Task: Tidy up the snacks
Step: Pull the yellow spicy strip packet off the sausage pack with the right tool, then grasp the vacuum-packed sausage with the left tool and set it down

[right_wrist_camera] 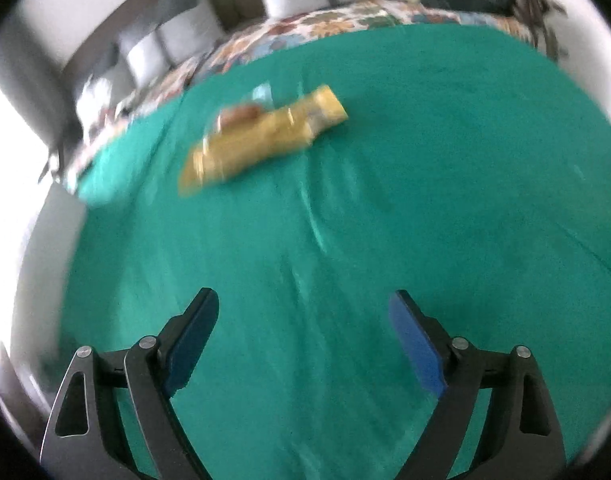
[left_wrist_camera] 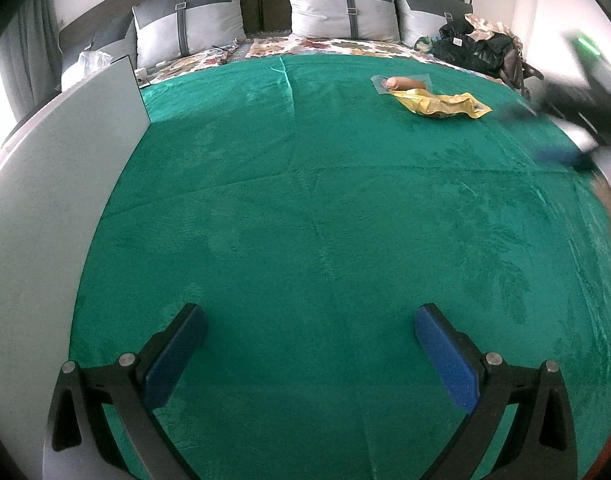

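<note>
Left claw [left_wrist_camera: 310,322]: fingers spread wide apart, blue pads [left_wrist_camera: 445,360] facing each other, nothing between them, poised above the bed. Right claw [right_wrist_camera: 304,312]: likewise spread wide, gripping nothing, its own view blurred. From the left wrist camera, the right claw shows only as a blurred dark shape at the bed's right edge.

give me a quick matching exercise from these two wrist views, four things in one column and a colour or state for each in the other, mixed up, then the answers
Column one:
1. yellow snack packet
2. sausage in clear wrap
3. left tongs
4. grey board

Column two:
A. open, holding nothing
B. stands on edge along the left side of the green blanket
C. crumpled, lying flat, nearer the camera than its neighbour
D. brownish tube, at the far end of the pair of snacks

Pairs: 1-C, 2-D, 3-A, 4-B
</note>
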`<state>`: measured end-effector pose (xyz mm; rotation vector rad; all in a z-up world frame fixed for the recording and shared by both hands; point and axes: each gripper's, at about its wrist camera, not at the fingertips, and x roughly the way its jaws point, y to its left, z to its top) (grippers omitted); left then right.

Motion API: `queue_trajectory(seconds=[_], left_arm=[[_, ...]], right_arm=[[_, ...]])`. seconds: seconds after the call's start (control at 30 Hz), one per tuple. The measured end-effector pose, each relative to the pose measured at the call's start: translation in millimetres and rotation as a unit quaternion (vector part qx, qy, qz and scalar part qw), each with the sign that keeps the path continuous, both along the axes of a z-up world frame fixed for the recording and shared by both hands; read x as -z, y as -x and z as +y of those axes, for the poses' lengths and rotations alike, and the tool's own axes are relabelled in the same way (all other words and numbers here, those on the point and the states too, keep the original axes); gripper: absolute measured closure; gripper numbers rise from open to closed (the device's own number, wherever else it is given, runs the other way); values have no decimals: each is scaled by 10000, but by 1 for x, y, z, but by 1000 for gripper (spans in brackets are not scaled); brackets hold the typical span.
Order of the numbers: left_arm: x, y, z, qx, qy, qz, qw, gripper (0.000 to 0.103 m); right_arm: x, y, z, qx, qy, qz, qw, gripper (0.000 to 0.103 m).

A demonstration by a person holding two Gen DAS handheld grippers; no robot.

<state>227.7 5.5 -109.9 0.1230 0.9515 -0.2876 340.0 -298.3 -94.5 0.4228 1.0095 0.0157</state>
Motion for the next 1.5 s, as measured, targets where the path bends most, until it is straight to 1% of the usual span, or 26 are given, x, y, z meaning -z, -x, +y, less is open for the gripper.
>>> queue_trajectory(seconds=[0.03,0.07,0.17,0.2,0.23,0.3,0.33,0.37,0.43,0.47,0.5,0.53,0.57,0.6,0.63,0.77,0.9,0.97,1.03,1.07,1.1,1.13,1.17,1.2,1.33,1.5], left_arm=[[0,0,-1,0,0,0,10000,0],[0,0,0,0,0,0,10000,0],[0,0,-1,0,0,1,10000,0],[0,0,0,-1,1,1,10000,0],[0,0,0,-1,0,1,10000,0],[0,0,0,-3,1,1,10000,0],[0,-1,1,-3,1,1,10000,0],[0,-1,1,-1,0,1,10000,0],[0,-1,2,-1,-1,2,10000,0],[0,-1,1,1,-2,1,10000,0],[0,-1,2,0,-3,0,10000,0],[0,-1,2,0,-5,2,10000,0],[0,-2,2,3,-7,2,10000,0],[0,-2,2,3,-9,2,10000,0],[0,-2,2,3,-9,2,10000,0],[0,-2,2,2,-9,3,10000,0],[1,-2,2,2,-10,4,10000,0],[1,-3,0,-9,-7,7,10000,0],[0,-7,0,-45,-7,15,10000,0],[0,-8,-1,-72,-8,20,10000,0],[0,-10,-3,-129,-7,51,9999,0],[1,-13,-7,-192,-20,82,9998,0],[1,-17,-10,-232,-46,133,9996,0],[0,-24,-15,-209,-70,223,9995,0],[-2,-71,-55,456,-311,795,9953,0],[-5,-132,-110,1094,-631,1030,9866,0]], right_arm=[[1,-17,4,69,-72,50,9999,16],[3,-43,7,258,-191,112,9994,16],[15,-86,13,940,-386,321,9943,14],[13,-96,17,1207,-233,242,9921,15],[15,-105,21,1368,-216,250,9900,13],[15,-116,28,1582,-20,215,9872,12],[15,-121,34,1613,192,252,9864,12],[16,-126,42,1435,555,310,9876,12],[20,-129,64,794,1448,445,9853,15],[22,-125,70,522,1701,401,9832,18],[22,-114,73,289,1784,187,9833,30],[21,-106,72,209,1787,111,9836,45],[21,-91,68,98,1704,14,9853,49],[20,-81,63,-33,1579,-68,9874,53],[21,-72,59,-193,1492,-89,9886,53],[23,-10,39,-970,1462,-198,9843,53],[21,56,10,-1497,1665,-282,9742,53],[19,83,-4,-1613,1847,-389,9687,52],[23,111,-23,-1489,1962,-552,9676,51],[23,119,-30,-1368,1903,-643,9700,52],[26,125,-40,-1178,1792,-720,9741,48],[25,126,-45,-1026,1765,-706,9764,35],[26,124,-49,-873,1757,-622,9786,27],[26,123,-51,-789,1734,-604,9798,24],[26,118,-45,-874,1844,-547,9774,17],[26,123,-47,-896,1800,-550,9780,15]])
